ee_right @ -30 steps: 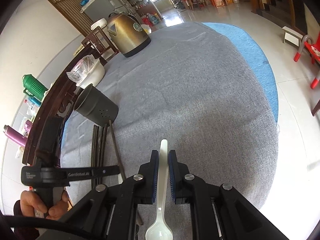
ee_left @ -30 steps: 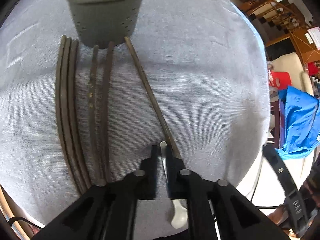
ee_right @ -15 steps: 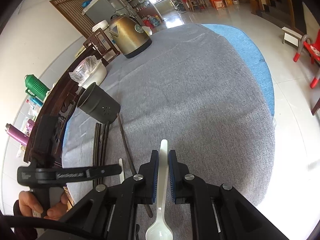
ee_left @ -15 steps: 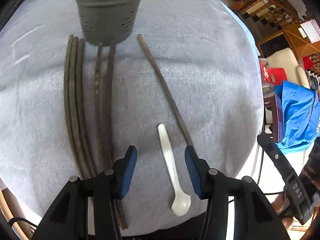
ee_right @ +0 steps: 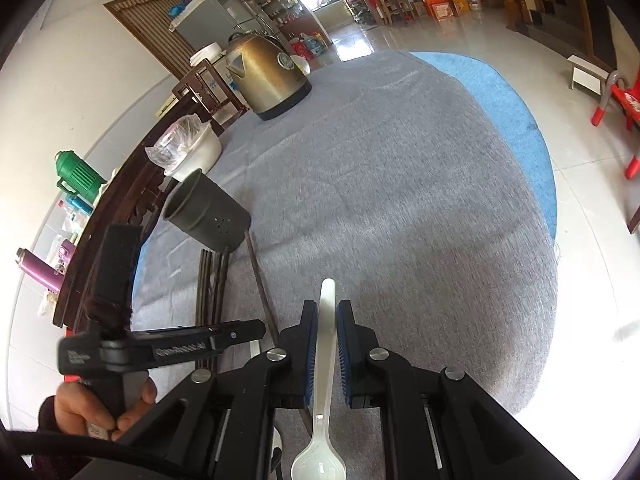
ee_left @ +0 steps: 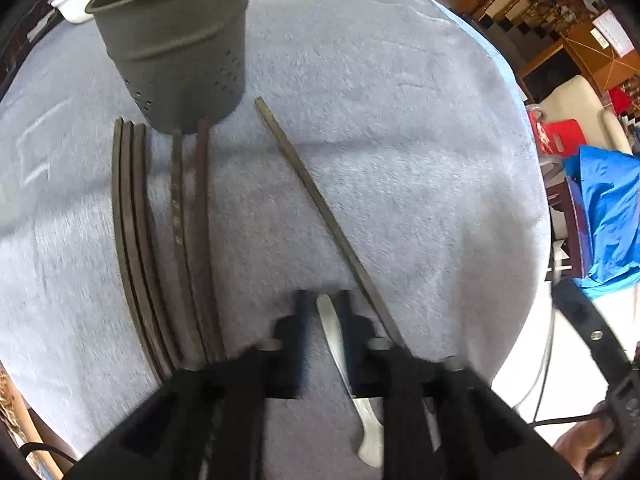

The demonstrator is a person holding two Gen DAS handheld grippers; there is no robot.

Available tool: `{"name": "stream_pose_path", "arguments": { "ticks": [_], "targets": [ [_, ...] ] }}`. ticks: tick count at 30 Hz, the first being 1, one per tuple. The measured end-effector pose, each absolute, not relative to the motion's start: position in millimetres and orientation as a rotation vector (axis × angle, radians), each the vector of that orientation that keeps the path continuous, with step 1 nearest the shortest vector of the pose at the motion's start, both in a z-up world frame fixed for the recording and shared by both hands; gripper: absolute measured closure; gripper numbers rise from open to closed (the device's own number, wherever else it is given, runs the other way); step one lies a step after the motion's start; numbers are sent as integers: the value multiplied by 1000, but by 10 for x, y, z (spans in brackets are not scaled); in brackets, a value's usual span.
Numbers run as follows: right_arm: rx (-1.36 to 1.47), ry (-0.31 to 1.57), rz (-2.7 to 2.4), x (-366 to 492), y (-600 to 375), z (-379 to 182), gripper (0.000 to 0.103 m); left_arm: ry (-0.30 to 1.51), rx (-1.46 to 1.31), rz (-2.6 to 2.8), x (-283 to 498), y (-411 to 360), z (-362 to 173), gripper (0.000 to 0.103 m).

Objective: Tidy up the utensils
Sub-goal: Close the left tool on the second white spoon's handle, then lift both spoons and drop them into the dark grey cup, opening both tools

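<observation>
My left gripper [ee_left: 323, 304] points down at the grey cloth. Its jaws are closing around the handle of a white spoon [ee_left: 334, 336] that lies flat there, and a thin gap still shows beside the handle. A lone dark chopstick [ee_left: 320, 208] runs diagonally just right of the spoon, and several more chopsticks [ee_left: 176, 220] lie side by side to the left. A dark grey perforated cup [ee_left: 176, 52] stands at their far ends. My right gripper [ee_right: 328, 308] is shut on a second white spoon [ee_right: 325, 360], held above the cloth, bowl toward the camera.
In the right wrist view a brass kettle [ee_right: 268, 76] and a white bowl with a plastic bag [ee_right: 192, 148] stand at the far side of the table. A hand [ee_right: 80, 408] grips the left tool. The table edge [ee_left: 532, 300] curves close on the right, with a blue bag [ee_left: 608, 216] beyond.
The left gripper let go of its spoon and opened wide, leaving it on the cloth. It then moved forward, and its jaws have narrowed around the handle again. The right gripper has not moved.
</observation>
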State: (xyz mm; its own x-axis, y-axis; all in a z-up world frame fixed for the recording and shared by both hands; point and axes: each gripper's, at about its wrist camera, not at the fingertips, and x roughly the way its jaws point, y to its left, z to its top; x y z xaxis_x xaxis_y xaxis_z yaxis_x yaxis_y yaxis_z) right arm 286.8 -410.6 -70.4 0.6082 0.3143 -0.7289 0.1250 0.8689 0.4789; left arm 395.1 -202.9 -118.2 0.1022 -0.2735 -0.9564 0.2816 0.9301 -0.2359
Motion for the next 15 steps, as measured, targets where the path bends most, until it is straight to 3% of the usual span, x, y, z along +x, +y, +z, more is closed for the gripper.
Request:
{"name": "stream_pose_path", "arguments": {
  "ticks": [8,15],
  "targets": [
    [387,629,118,2885,-3783,-394,92,1327,-83,-477,4099,-1832,-1022,101],
    [221,451,83,3057,-3428,-228,92,1105,-83,-520,4074,-1473,-246,101]
  ]
}}
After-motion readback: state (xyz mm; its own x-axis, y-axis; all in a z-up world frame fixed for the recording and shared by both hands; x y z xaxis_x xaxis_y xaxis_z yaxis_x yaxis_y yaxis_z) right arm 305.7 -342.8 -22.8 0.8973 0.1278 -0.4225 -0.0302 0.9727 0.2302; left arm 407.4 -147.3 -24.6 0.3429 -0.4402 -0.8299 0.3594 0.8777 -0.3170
